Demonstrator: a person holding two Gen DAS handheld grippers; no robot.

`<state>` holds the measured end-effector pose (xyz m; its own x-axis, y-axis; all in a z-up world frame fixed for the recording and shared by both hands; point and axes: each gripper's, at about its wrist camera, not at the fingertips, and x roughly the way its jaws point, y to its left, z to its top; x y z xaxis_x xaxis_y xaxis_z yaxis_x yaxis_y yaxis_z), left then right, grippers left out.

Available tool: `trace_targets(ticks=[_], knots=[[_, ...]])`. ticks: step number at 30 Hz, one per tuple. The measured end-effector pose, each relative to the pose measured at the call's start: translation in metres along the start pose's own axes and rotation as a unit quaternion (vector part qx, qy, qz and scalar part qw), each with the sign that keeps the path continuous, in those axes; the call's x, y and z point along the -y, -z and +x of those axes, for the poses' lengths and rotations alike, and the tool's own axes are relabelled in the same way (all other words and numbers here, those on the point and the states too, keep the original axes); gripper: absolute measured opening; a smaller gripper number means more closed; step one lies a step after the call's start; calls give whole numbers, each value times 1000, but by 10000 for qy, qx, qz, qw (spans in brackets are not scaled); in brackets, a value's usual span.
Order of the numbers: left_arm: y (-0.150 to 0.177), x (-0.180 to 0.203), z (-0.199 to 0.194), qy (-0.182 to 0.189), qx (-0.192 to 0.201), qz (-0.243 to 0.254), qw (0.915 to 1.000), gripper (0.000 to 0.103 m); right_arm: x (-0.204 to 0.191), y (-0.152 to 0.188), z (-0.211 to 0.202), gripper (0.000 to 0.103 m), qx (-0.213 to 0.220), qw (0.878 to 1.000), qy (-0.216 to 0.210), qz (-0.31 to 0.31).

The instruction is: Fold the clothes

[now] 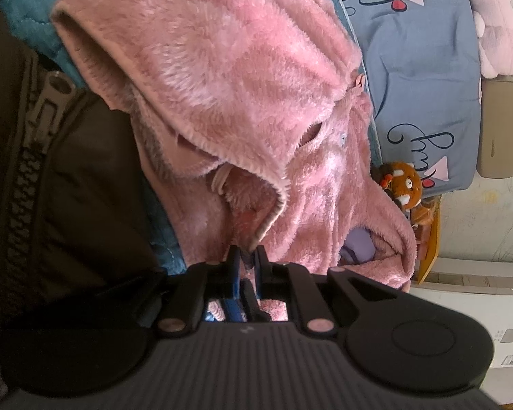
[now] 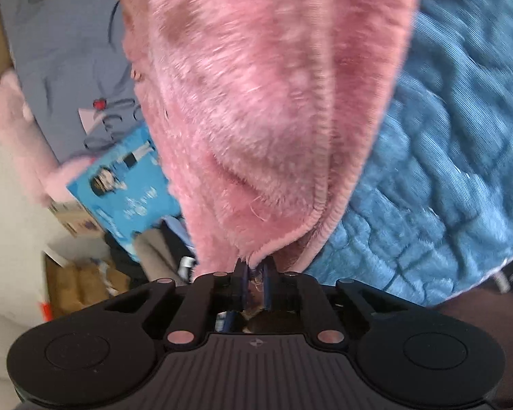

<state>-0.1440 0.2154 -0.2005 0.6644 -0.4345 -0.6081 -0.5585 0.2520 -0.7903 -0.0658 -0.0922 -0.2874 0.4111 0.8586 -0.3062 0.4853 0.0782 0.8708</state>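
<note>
A fluffy pink hooded garment fills the left wrist view, its hood spread toward the upper left and its body trailing to the lower right. My left gripper is shut on the pink garment's edge, with fabric pinched between the narrow jaws. In the right wrist view the same pink garment hangs up from my right gripper, which is shut on its hemmed edge. The picture there is blurred by motion.
A quilted teal blanket lies under the garment. A dark brown jacket with a zipper is at the left. A grey-blue printed pillow, a small brown plush toy, a blue box and pink plush stand beyond.
</note>
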Motion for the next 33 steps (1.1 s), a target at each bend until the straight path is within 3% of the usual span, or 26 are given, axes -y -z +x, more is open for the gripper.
trace_targets(ticks=[13,16,21,33], knots=[[-2,1,2,0,-25,13,10000,16,16,1,-13,9,-143,9936,-821,758],[-1,2,2,-30,-6,28,10000,16,19,2,-16,9,-165,9923,-871,863],[1,2,0,-88,41,14,10000,7,23,4,-19,9,-179,9905,-916,1012],[1,1,-1,27,95,-149,9998,6,18,7,-15,9,-155,9902,-943,1020]])
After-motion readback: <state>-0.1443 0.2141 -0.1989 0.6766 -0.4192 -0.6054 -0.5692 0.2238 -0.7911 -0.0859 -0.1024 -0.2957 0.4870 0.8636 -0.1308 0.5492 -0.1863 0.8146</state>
